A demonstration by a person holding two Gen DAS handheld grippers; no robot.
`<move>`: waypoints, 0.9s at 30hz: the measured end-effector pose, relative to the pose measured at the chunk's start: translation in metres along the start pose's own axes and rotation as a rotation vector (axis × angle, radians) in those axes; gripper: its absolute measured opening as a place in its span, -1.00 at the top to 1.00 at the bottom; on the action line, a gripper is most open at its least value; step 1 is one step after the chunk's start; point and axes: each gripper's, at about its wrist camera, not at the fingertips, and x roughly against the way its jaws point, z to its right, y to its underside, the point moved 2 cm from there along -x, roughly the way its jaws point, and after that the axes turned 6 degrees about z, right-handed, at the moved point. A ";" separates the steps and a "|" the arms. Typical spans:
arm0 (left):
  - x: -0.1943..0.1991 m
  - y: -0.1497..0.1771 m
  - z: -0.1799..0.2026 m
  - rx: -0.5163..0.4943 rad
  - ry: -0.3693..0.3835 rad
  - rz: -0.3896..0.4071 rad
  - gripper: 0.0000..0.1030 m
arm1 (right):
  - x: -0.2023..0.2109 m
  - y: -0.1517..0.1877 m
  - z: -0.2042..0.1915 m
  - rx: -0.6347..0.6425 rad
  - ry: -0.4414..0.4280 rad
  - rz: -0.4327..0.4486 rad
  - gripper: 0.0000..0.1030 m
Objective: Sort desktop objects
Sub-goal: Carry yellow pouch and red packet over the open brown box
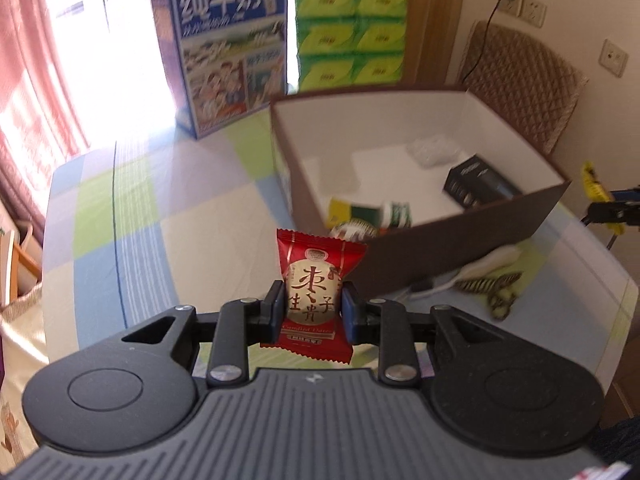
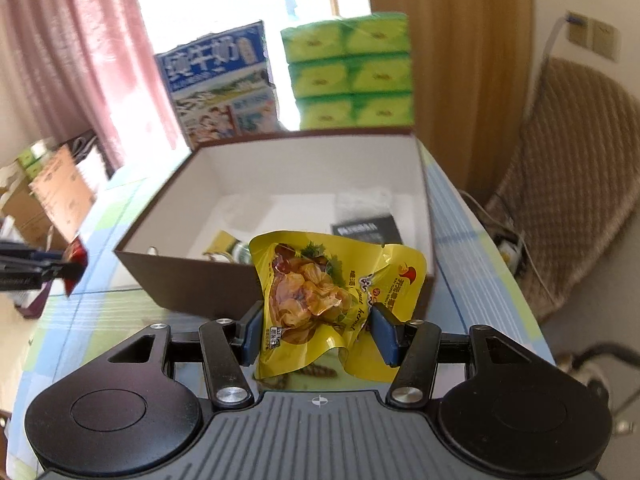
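At the far edge of the tabletop (image 1: 132, 216), which has a checked cloth, we see a blue milk carton (image 1: 224, 52) and beside it a stack of green tissue packs (image 1: 350, 32). Pink curtains (image 1: 36, 92) hang at the left. A quilted brown chair (image 1: 528, 92) stands under wall sockets (image 1: 524, 6).

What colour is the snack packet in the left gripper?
Red, with a cream oval bearing red characters; the packet shows best in the left wrist view.
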 end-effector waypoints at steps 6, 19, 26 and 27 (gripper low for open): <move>-0.003 -0.034 0.023 -0.028 0.037 0.050 0.52 | -0.017 -0.024 -0.018 0.115 -0.066 0.033 -0.01; -0.056 -0.084 0.060 -0.052 0.039 0.042 0.52 | -0.083 -0.061 -0.027 0.304 -0.131 0.033 -0.01; -0.101 -0.098 0.061 -0.022 0.001 -0.034 0.52 | -0.126 -0.075 -0.016 0.380 -0.153 -0.008 -0.01; -0.107 -0.099 0.061 -0.018 -0.004 -0.041 0.52 | -0.131 -0.077 -0.015 0.386 -0.159 -0.012 -0.01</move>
